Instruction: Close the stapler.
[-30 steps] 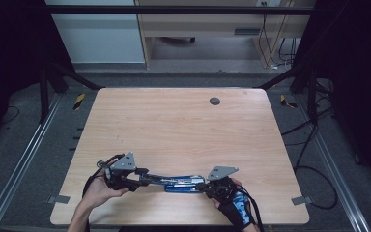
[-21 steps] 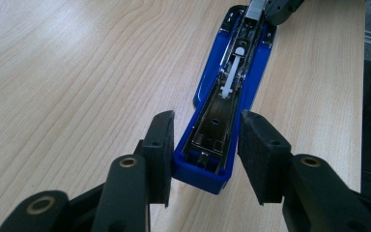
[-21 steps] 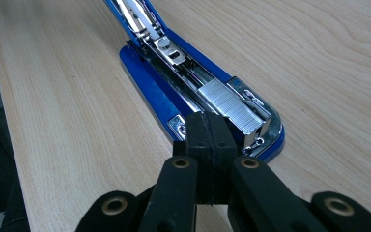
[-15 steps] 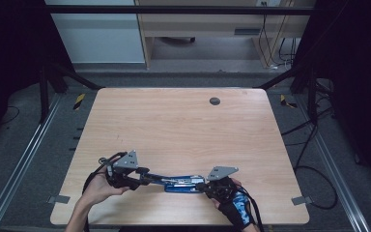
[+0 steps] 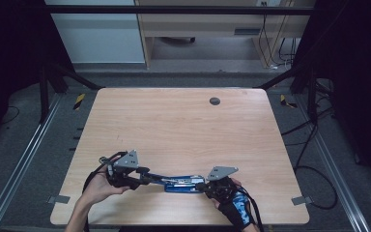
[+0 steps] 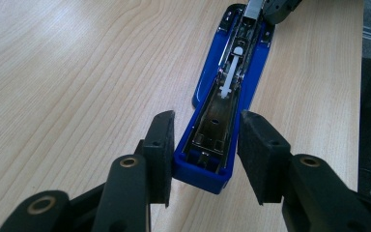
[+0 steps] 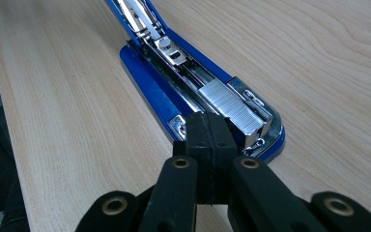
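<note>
A: Why is the blue stapler [image 5: 181,182] laid out flat like that, near the front edge of the bench [image 5: 174,125]?

B: It's hinged wide open, so the staple channel faces up for loading. In the right gripper view a strip of staples [image 7: 232,107] already sits in the front of the channel.

A: And the left tool [image 6: 205,145]?

B: Its jaws stand roughly half open around the tip of the swung-back blue cover. One pad [image 6: 162,140] looks to be against the plastic and the other stands just clear, so I'd call it steadying rather than a firm grip, though the contact is hard to judge from this angle.

A: The right tool [image 7: 210,145]?

B: Fully closed with nothing between the jaws, its tip set by the stapler's front end beside the staples, probably to nudge the strip or press the base down.

A: Anything in the way?

B: No. There's only a small dark round spot [image 5: 214,101] far back on the bench, well apart from the work. Cables [image 5: 314,159] lie on the floor off to the right.
</note>
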`<action>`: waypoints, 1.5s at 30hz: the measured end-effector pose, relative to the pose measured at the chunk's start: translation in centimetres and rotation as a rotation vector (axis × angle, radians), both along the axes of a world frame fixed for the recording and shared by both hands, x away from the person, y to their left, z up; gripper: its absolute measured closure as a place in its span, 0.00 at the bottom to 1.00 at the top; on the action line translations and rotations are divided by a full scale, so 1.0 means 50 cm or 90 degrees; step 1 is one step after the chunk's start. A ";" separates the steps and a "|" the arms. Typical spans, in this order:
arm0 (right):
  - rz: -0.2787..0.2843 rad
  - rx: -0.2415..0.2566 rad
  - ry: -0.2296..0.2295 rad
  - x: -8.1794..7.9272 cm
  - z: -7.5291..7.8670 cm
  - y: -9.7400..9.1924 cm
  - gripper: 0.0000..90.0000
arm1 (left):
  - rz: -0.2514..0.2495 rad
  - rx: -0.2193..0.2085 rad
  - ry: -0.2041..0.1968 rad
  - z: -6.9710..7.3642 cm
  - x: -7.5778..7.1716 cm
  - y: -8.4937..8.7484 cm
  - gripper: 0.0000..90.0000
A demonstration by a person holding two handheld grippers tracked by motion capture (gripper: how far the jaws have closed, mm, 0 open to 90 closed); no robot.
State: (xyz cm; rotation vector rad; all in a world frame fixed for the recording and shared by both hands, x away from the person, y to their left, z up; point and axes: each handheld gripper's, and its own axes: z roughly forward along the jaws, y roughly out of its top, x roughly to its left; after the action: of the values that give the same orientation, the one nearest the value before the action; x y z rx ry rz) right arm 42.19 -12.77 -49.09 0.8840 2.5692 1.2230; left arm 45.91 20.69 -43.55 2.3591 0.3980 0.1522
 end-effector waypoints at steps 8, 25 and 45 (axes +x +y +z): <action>0.010 0.007 -0.004 -0.004 0.008 0.007 1.00 | -0.001 -0.001 -0.001 -0.001 0.001 0.001 0.65; 0.018 0.079 -0.040 0.019 0.052 0.084 1.00 | -0.002 -0.008 -0.003 -0.004 0.001 0.004 0.65; 0.019 0.094 -0.033 0.036 0.036 0.165 1.00 | -0.008 -0.003 -0.007 -0.002 0.000 0.003 0.65</action>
State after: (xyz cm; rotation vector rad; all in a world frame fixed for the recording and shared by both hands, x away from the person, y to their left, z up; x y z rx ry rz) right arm 44.01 -4.54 -47.31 0.8311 2.4866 1.4403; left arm 45.89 20.82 -43.66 2.3541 0.3784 0.1590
